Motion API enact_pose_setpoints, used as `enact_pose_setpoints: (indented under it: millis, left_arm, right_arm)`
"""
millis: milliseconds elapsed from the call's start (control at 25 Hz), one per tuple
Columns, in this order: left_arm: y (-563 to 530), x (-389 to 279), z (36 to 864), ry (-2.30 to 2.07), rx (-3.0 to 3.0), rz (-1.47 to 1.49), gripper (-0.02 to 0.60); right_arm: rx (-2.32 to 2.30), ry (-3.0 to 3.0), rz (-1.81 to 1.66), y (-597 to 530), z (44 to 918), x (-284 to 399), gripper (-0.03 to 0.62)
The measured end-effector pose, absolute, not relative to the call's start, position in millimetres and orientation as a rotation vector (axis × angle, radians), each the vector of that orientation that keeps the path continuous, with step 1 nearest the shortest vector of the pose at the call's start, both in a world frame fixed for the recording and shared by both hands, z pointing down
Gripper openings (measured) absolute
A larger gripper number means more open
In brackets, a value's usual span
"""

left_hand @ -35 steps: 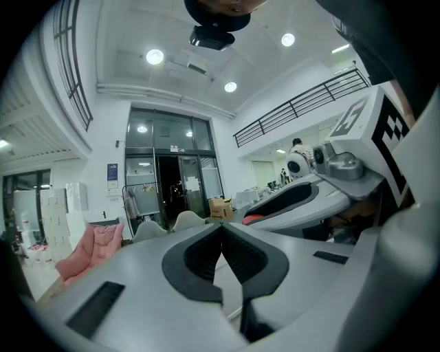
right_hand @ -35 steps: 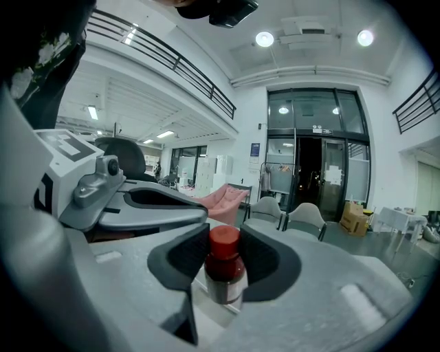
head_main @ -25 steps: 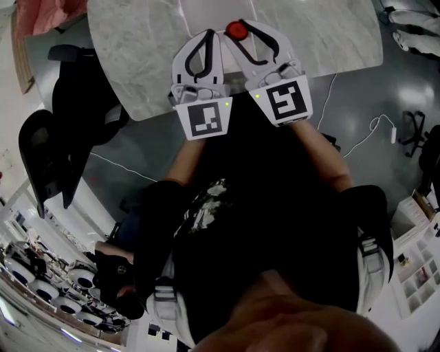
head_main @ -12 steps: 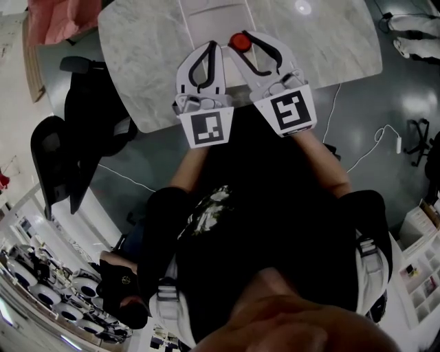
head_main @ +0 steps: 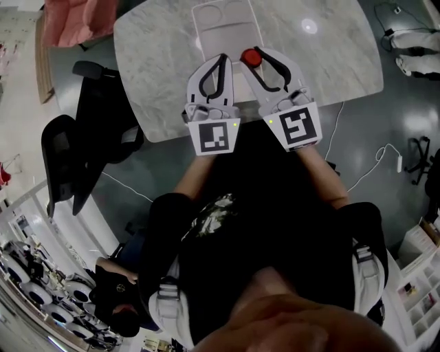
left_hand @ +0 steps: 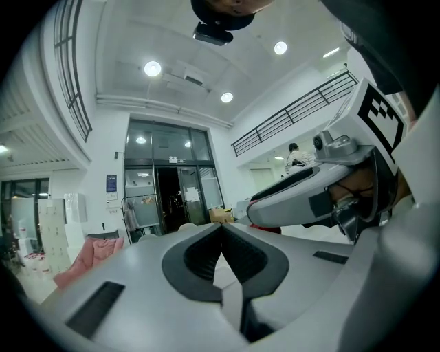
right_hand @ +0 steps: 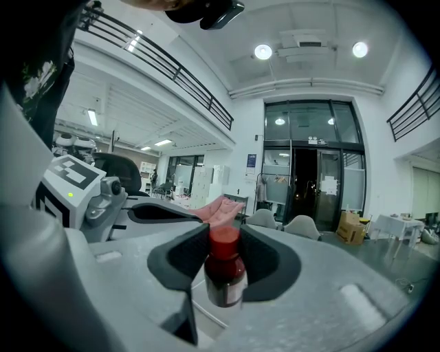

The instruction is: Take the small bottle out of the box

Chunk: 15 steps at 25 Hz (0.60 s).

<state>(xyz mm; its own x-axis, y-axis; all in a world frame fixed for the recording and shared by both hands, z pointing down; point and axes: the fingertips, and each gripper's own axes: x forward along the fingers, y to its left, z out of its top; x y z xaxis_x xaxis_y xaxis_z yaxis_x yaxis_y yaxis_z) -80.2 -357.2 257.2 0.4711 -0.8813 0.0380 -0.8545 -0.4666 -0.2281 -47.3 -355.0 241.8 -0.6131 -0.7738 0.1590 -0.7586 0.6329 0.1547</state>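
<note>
My right gripper [head_main: 253, 58] is shut on a small dark bottle with a red cap [head_main: 250, 57], held in the air over the marble table [head_main: 151, 69]. In the right gripper view the bottle [right_hand: 223, 271] hangs upright, with the black pads [right_hand: 180, 258] pressing on its neck and shoulders. My left gripper [head_main: 223, 60] is close beside it on the left, with its jaws shut and nothing between them [left_hand: 221, 230]. The white box [head_main: 206, 27] lies on the table just beyond both grippers.
Black office chairs [head_main: 89, 137] stand left of the table. A pink cloth [head_main: 75, 20] lies at the far left. A white cable [head_main: 357, 137] runs across the grey floor on the right. The table's near edge is under my wrists.
Both grippers have lifted a little together, the bottle still in the right one. The head view has shifted and more of the white box shows at the top.
</note>
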Motion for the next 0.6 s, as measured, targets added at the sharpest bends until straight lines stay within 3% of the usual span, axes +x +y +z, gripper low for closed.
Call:
enact_pose_setpoints:
  millis: [600]
  left_arm:
    - [-355,-95,245,1.533,-2.515,-0.168,0.008]
  right_arm:
    - [1.263,-2.663,-0.153,-350,225,-60,0.132]
